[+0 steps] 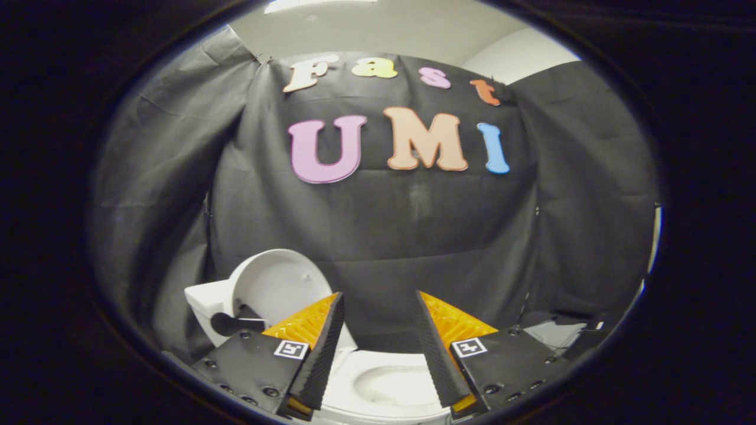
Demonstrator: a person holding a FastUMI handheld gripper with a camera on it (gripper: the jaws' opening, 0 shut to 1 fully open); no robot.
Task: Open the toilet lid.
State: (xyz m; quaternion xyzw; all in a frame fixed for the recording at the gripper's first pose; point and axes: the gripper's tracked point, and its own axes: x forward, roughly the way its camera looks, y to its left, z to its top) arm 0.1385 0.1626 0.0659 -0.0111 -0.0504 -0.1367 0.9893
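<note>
Beyond spread tool, raised lid

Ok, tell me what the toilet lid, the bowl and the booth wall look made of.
Toilet lid, standing raised beyond the open fingers: probably smooth white plastic, with an even, soft sheen.
Toilet bowl, between the fingers: likely glazed ceramic, white and glossy.
Booth wall: matte black cloth, creased and hanging in folds.

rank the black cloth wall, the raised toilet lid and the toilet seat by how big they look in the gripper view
1. Black cloth wall, by far the largest.
2 and 3. Raised toilet lid and toilet seat: not ranked, since the open gripper hides part of each and the seat lies nearer the camera.
</note>
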